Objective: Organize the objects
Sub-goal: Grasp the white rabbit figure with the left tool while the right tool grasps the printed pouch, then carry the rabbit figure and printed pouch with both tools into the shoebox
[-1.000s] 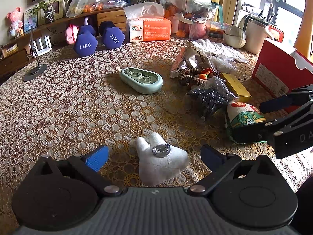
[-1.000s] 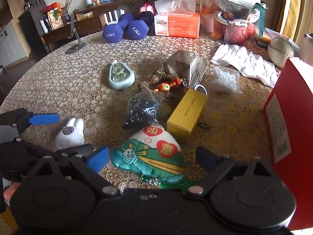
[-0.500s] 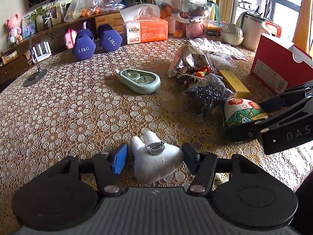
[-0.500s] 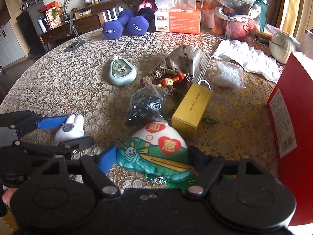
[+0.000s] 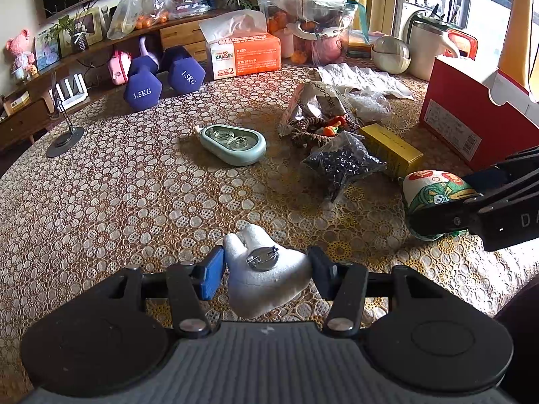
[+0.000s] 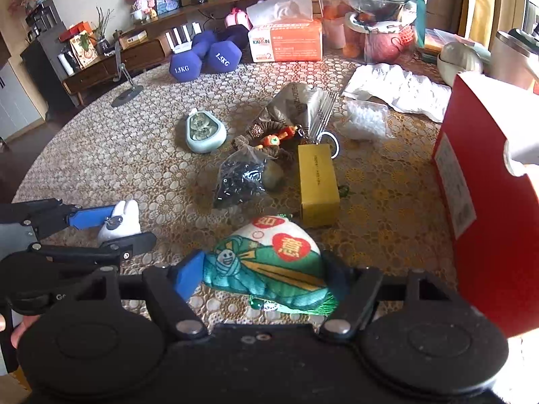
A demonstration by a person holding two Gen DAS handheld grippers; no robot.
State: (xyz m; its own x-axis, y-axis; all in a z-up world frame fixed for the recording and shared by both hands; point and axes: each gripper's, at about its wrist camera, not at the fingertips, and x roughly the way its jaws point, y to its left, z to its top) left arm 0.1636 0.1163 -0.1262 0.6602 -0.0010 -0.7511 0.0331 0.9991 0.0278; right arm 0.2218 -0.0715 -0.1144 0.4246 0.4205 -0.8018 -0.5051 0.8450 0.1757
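Two tools in play, each closed on a soft item near the desk's front edge. Left tool (image 5: 266, 271): blue pad and black pad press the sides of the white plush brooch (image 5: 264, 277), pin clasp facing up; plush looks to be resting on the lace desk (image 5: 134, 202) cloth. Right tool (image 6: 261, 277): pads squeeze the green embroidered pouch (image 6: 269, 266), which lies just near of the yellow box (image 6: 318, 185).

Farther out: bag of dark beads (image 6: 241, 180) left of the box, mint case (image 5: 232, 143) mid-desk, red carton (image 6: 492, 202) at right, two purple dumbbells (image 5: 161, 79) and tissue box (image 5: 244, 55) at far edge.

Step, by judgement: double grasp made, lift not yet begun. Next move calls for raising both items clear and carrying them to a sorting spot; the carton seems the likely one, unconfirmed.

Hidden: pouch's near tassel under the right tool body; carton interior not visible; brooch's front face down.
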